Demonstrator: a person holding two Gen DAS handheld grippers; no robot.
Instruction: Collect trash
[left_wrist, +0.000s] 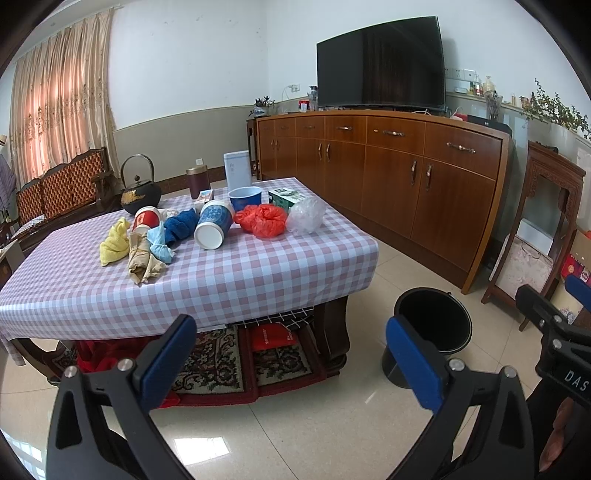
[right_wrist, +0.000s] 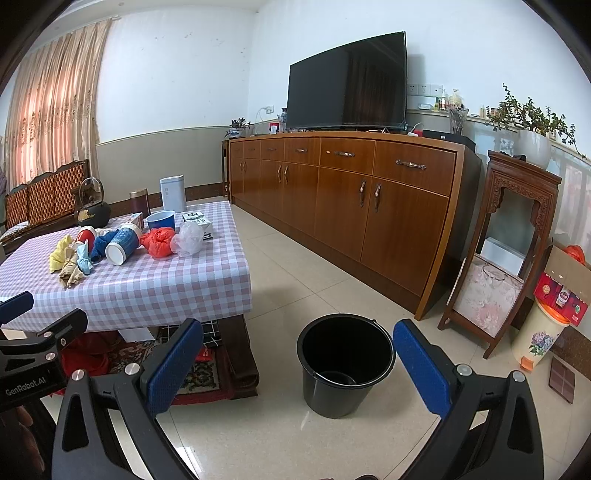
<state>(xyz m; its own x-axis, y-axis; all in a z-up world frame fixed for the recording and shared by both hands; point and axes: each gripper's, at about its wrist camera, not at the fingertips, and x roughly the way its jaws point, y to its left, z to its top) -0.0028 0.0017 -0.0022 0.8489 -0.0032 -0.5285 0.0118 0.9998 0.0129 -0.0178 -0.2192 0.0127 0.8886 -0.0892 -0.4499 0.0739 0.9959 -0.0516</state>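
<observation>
Trash lies in a row on the checked table: a yellow wad, a brown paper wad, a light blue wad, a dark blue cloth, a tipped blue paper cup, a red cup, a red plastic bag and a clear bag. A black bucket stands empty on the floor. My left gripper and right gripper are both open, holding nothing, well short of the table.
On the table's far side stand an iron kettle, a brown tin, a white canister, a blue bowl and a green box. A long wooden sideboard with a TV lines the wall. A carved stand and boxes sit at right.
</observation>
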